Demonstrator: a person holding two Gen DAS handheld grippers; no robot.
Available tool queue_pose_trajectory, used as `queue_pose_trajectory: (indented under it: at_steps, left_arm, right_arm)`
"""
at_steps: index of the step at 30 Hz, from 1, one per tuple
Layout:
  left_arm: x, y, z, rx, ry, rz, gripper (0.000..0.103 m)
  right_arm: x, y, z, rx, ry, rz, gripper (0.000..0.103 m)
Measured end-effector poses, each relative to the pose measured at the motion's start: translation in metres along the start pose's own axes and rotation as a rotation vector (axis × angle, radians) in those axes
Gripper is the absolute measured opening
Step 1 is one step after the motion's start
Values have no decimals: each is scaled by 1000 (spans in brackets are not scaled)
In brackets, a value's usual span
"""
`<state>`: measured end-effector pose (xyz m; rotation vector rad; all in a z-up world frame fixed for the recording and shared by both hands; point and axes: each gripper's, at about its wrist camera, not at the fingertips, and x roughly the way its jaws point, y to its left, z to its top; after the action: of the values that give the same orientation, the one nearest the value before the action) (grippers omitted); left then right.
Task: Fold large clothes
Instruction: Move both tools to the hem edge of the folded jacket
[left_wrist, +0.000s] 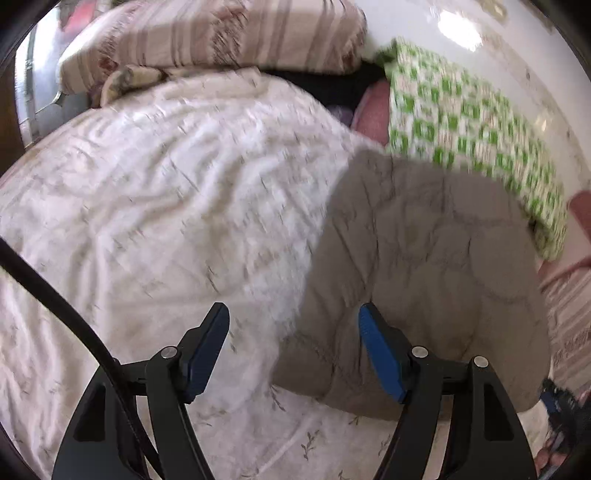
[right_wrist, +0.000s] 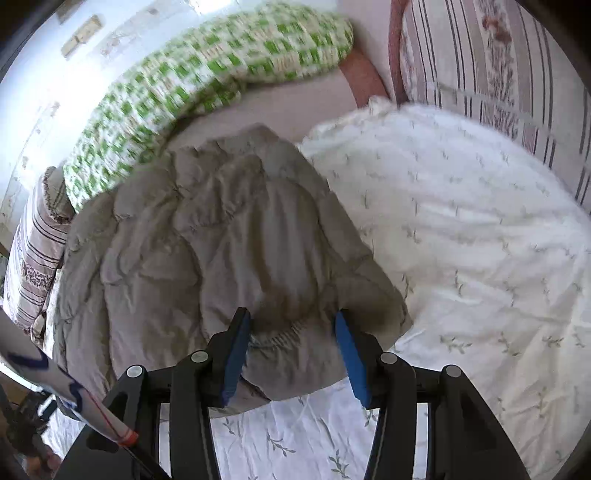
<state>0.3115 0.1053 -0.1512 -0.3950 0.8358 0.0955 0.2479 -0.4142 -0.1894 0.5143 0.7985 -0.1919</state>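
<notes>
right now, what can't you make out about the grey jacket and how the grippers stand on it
- Left wrist view: the grey jacket is motion-blurred; seams and fastenings unreadable. The left gripper is open and holds nothing.
- Right wrist view: whether the right gripper pinches the jacket's elastic hem; its fingers cover the contact.
- Both views: sleeves and collar folded under.

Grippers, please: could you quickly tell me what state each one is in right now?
Left tool: open, holding nothing.
Right tool: open astride the elastic hem of the grey quilted jacket; grip cannot be confirmed.
</notes>
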Motion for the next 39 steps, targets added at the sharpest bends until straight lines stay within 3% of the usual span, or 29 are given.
queue_pose_trajectory:
  at_steps: [3, 10, 13, 15, 20, 26, 30, 39]
  left_arm:
    - [-8, 17, 8, -41, -42, 58, 73]
    - [13, 40, 5, -109, 55, 89, 72]
    - [18, 37, 1, -127, 92, 36, 72]
    - [21, 35, -1, -130, 114, 8, 72]
    - [30, 33, -3, -127, 141, 4, 72]
    - [16, 36, 0, -148, 119, -1, 72]
    - [1, 27, -4, -119, 90, -23, 72]
    - [6, -10, -27, 11, 140, -70, 72]
  right_arm:
    - [-13, 11, 2, -46, -56, 0, 53]
    - [-16, 34, 0, -114, -73, 16, 53]
    - [-14, 37, -4, -99, -43, 71, 53]
    - [-11, 38, -6, -99, -32, 64, 53]
    - [13, 36, -11, -108, 42, 26, 53]
    - [3, 34, -10, -108, 23, 32, 53]
    - [-8, 24, -7, -68, 7, 37, 53]
    - [-14, -1, -9, 27, 32, 45, 53]
